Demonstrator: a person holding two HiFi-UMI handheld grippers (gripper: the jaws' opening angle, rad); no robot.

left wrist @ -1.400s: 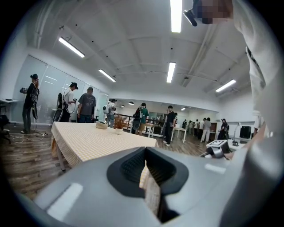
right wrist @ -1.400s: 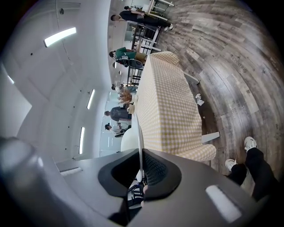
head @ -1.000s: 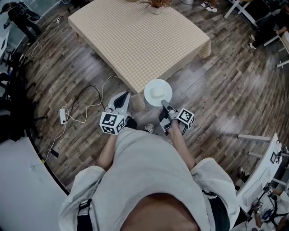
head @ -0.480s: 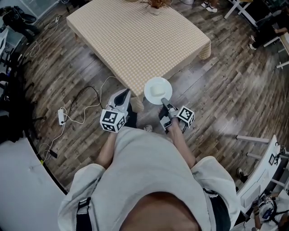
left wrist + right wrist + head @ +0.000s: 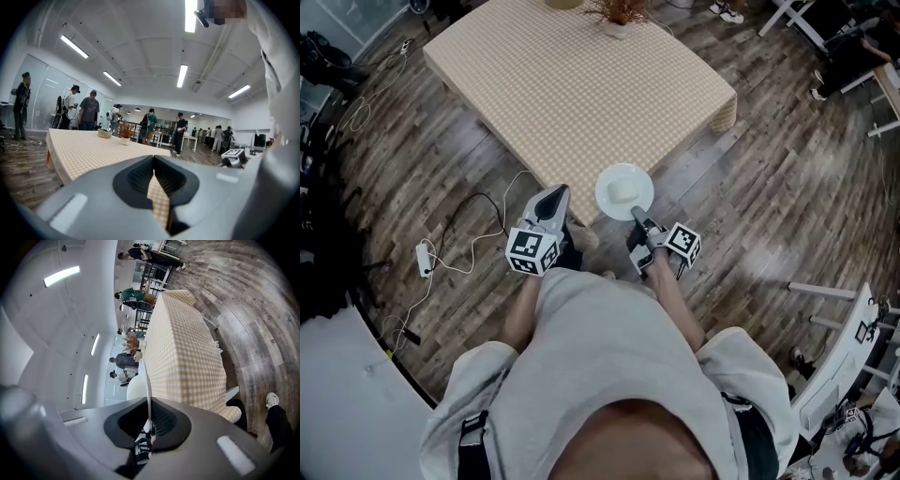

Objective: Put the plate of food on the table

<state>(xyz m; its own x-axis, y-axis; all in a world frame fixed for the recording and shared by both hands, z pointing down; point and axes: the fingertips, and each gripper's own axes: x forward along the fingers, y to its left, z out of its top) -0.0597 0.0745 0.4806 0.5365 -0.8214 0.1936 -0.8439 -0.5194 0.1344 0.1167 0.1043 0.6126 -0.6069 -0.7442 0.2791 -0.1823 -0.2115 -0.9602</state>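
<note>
A white plate (image 5: 624, 191) with a pale mound of food hangs level just off the near corner of the table (image 5: 581, 84), which wears a beige checked cloth. My right gripper (image 5: 637, 217) is shut on the plate's near rim. In the right gripper view the plate (image 5: 146, 376) shows edge-on, running out from between the closed jaws of the right gripper (image 5: 149, 420), with the table (image 5: 183, 352) ahead. My left gripper (image 5: 551, 200) is shut and holds nothing, left of the plate. Its own view has the left gripper (image 5: 157, 187) pointing level at the table (image 5: 84, 150).
A pot of dried plants (image 5: 619, 11) and a bowl (image 5: 564, 4) stand at the table's far end. A white power strip (image 5: 424, 255) with loose cable lies on the wood floor at left. A white chair (image 5: 853, 356) is at right. Several people (image 5: 89, 112) stand beyond the table.
Both grippers and the plate have moved forward, closer to the table's near corner. The right gripper keeps its grip on the rim, and the plate stays level.
</note>
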